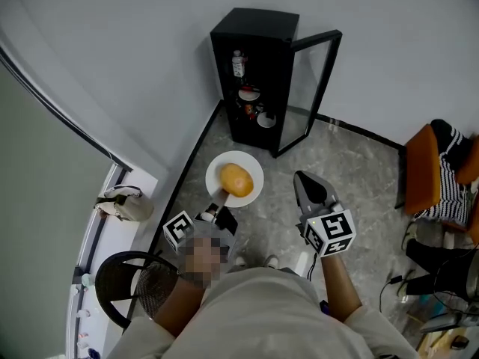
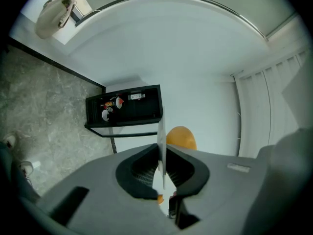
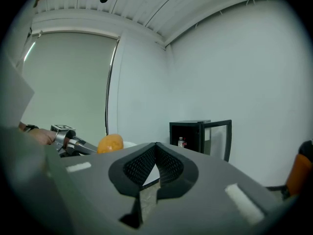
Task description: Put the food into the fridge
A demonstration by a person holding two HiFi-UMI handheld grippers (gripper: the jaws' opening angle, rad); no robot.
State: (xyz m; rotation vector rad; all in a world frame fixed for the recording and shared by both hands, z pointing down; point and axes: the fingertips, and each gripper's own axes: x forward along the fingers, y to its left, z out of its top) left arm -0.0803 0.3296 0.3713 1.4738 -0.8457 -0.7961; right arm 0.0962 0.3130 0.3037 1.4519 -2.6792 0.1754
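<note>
My left gripper [image 1: 218,198] is shut on the near rim of a white plate [image 1: 251,163] held level above the floor. An orange-yellow piece of food [image 1: 236,179] lies on it. In the left gripper view the plate [image 2: 160,146] shows edge-on between the pads, with the food [image 2: 181,137] behind it. The black fridge [image 1: 258,51] stands against the wall ahead, its glass door [image 1: 314,88] swung open to the right. My right gripper [image 1: 303,176] hangs to the right of the plate, shut and empty, its jaw tips touching [image 3: 156,151].
A bottle [image 1: 239,63] and small dishes [image 1: 250,94] sit on the fridge's shelves. An orange chair [image 1: 423,170] stands at the right, a black round chair [image 1: 127,283] at the lower left, and a beige bag [image 1: 123,204] on the window sill.
</note>
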